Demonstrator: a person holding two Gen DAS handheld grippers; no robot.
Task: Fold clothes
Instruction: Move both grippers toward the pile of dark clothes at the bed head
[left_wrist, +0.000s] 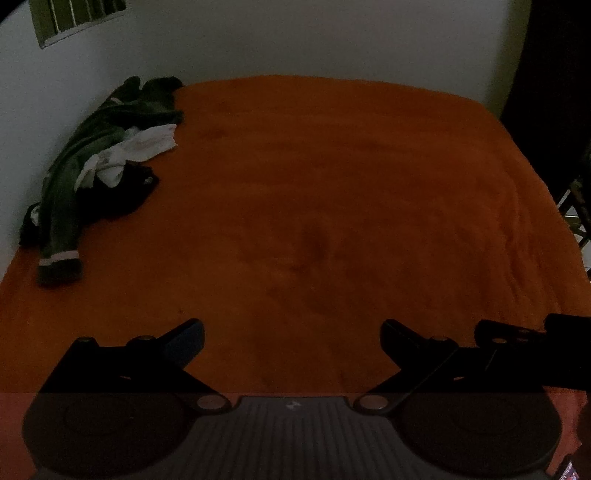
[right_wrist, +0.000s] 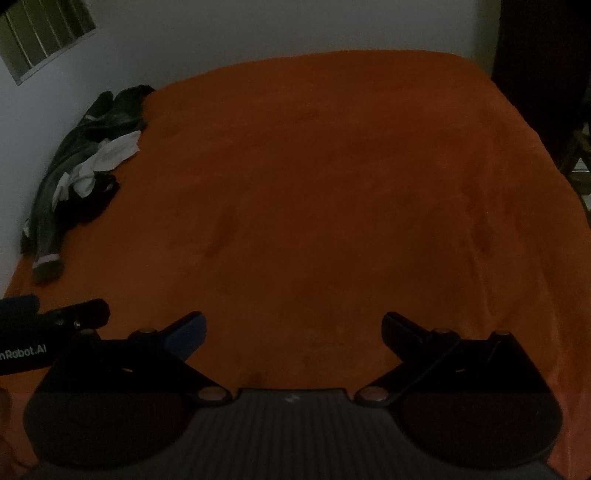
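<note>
Judging progress from the clothes pile (left_wrist: 107, 162): nothing in it reads as folded. It lies crumpled along the wall-side edge of the bed (left_wrist: 332, 192), on the orange cover.

Pile contents, as far as the dim light allows:
- green garment (left_wrist: 66, 206), long, one striped cuff trailing off the near end of the pile
- white piece (left_wrist: 144, 146) bunched on top of the pile, toward its far half
- dark item (left_wrist: 125, 195) on the pile's bed-centre side, partly under the white piece

No neat stack or flat folded item shows anywhere away from the pile; the rest of the cover is bare in both views. Anything set outside the frames can't be ruled in or out.

Grippers:
- left gripper (left_wrist: 291, 336): jaws spread wide, holding nothing, hovering over the near edge of the bed, well short of the pile
- right gripper (right_wrist: 293, 328): jaws spread wide, also holding nothing, just beside the left one on the side away from the pile; each shows at the edge of the other's view

Assessment: what's visible of the job is all outstanding, at least three pieces to separate, flatten and fold. The open cover beside the pile gives room to lay a garment out.
</note>
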